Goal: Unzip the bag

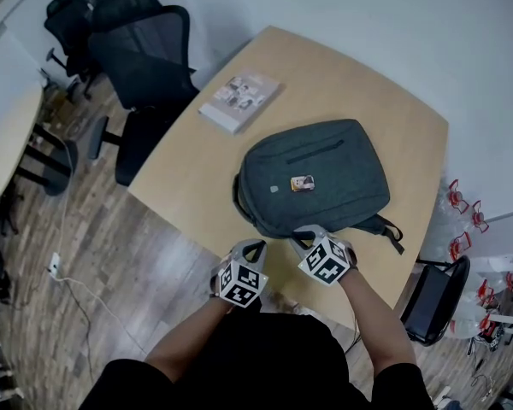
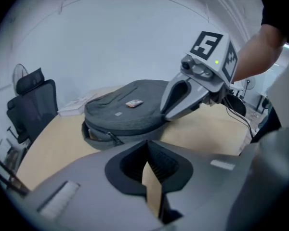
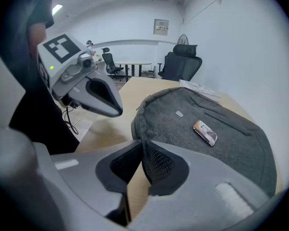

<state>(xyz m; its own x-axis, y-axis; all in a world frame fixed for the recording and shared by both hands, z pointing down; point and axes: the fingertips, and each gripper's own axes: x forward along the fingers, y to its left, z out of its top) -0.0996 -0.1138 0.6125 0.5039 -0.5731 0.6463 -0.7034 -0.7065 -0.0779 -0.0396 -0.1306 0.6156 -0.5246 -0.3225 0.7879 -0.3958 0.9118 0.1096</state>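
Observation:
A dark grey backpack (image 1: 316, 173) lies flat on the wooden table (image 1: 188, 178), with a small photo tag (image 1: 303, 183) on its top. The zipper runs along its side (image 2: 106, 136), and the zip looks closed. My right gripper (image 1: 303, 236) is at the bag's near edge; its fingertips meet and I see nothing between them (image 3: 142, 142). Just left of it, at the table's front edge, my left gripper (image 1: 255, 246) is a little short of the bag. It is shut and holds nothing (image 2: 145, 143).
A book (image 1: 239, 101) lies at the table's far left corner. A black office chair (image 1: 141, 67) stands left of the table. Another dark chair (image 1: 436, 301) is at the right, and a second table (image 1: 8, 135) is at the far left.

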